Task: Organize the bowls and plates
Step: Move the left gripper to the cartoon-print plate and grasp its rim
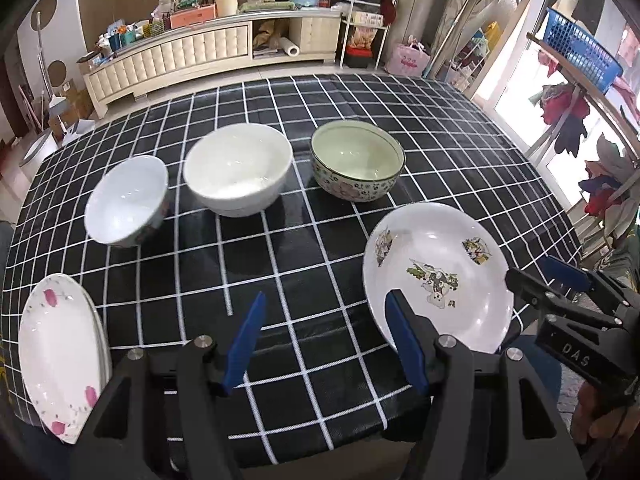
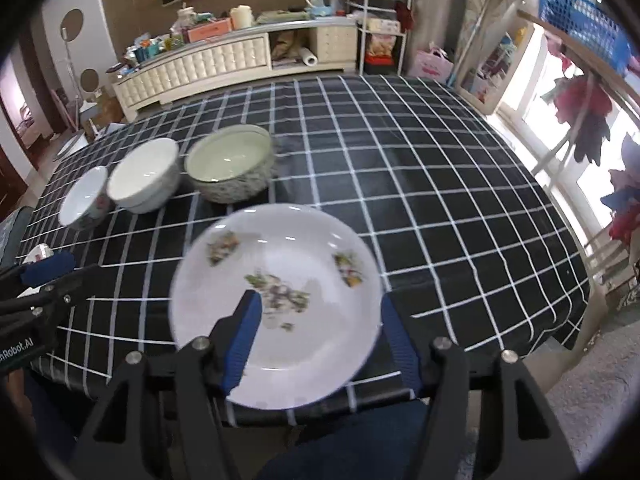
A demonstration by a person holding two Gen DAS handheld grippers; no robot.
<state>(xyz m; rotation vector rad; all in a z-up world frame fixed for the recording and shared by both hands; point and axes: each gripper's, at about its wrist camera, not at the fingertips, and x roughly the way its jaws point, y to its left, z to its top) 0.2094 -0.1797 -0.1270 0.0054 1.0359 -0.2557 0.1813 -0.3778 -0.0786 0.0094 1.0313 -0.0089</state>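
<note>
A white plate with printed pictures (image 2: pixel 280 256) lies near the table's front edge and looks blurred. My right gripper (image 2: pixel 320 340) is open at its near rim, with the left finger (image 2: pixel 244 340) over the plate and the right finger partly behind its edge. In the left wrist view that plate (image 1: pixel 436 280) is at the right, with the right gripper (image 1: pixel 536 292) against its right rim. My left gripper (image 1: pixel 326 344) is open over bare cloth. Pink-flowered plates (image 1: pixel 60 352) are stacked at the left. Behind stand a small white bowl (image 1: pixel 128 200), a larger white bowl (image 1: pixel 238 168) and a green patterned bowl (image 1: pixel 358 160).
A black cloth with a white grid covers the table (image 1: pixel 304 248). A cluttered cream sideboard (image 1: pixel 180 56) and a white wire rack (image 1: pixel 364 20) stand beyond the far edge. To the right are a blue basket (image 1: pixel 580 52), hanging clothes and a bright window.
</note>
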